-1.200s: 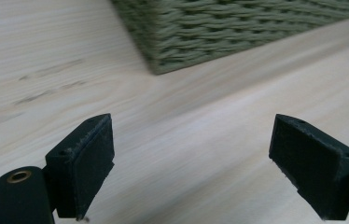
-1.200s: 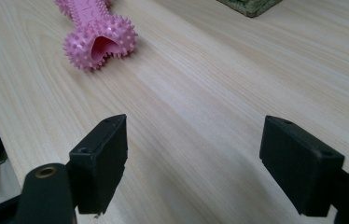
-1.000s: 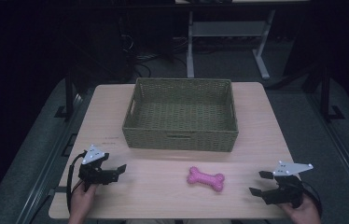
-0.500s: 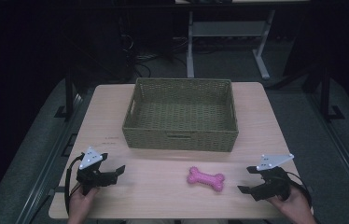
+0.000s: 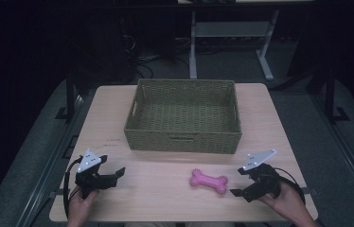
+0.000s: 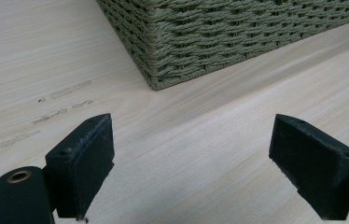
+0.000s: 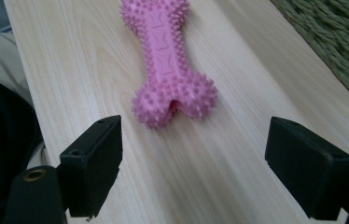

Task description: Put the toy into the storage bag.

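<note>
High view: a pink spiked bone toy (image 5: pixel 208 181) lies on the pale wood desk (image 5: pixel 279 132) in front of the woven basket (image 5: pixel 183 115), the right gripper (image 5: pixel 244 190) just beside it.

Left gripper view: the left gripper (image 6: pixel 191 158), jaws wide, faces the basket's corner.

Right gripper view: jaws wide; the knobbly rubber could slip or roll if pinched off-centre.

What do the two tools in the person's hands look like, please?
Both are black. The left tool and the right tool each carry a light grey three-cornered plate with small dark dots on top, and a black cable loops from each. The jaws end in flat, blocky black pads; a brass-coloured ring sits near one pad's base.
</note>
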A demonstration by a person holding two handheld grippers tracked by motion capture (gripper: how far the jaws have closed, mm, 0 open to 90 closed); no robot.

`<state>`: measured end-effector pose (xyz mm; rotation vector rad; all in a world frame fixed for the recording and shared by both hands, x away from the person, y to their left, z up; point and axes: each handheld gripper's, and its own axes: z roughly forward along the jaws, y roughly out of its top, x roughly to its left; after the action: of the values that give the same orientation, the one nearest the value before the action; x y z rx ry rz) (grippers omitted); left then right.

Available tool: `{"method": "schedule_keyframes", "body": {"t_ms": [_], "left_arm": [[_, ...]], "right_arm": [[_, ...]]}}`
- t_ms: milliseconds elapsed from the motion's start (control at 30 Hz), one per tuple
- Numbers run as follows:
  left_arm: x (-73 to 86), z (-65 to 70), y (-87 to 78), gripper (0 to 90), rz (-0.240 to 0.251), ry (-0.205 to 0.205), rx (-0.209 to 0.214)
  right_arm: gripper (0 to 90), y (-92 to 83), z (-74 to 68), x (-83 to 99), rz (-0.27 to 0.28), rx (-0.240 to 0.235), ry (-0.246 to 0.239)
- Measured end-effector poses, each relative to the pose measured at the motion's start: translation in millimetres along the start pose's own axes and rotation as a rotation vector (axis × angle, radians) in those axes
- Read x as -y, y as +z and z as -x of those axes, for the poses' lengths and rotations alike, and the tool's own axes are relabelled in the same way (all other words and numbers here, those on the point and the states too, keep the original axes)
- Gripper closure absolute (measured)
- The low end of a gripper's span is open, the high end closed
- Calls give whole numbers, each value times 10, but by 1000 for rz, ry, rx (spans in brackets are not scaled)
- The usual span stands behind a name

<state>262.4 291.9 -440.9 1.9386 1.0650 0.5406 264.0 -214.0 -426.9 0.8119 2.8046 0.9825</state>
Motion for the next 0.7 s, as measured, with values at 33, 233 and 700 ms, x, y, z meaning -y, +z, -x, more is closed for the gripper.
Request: {"method": "schedule_keyframes", "body": {"t_ms": [33,233,700], "left_arm": [[-1,-5,5,134,-3,1,1],[-4,-16,18,134,0,-5,1],[-6,-13,23,134,1,0,7]], "right_arm": [[186,11,-5,-27,-9,-1,-4],[186,98,-33,-268,-51,-25,-59],[214,309,-79,-692,-137,-62,-147]]}}
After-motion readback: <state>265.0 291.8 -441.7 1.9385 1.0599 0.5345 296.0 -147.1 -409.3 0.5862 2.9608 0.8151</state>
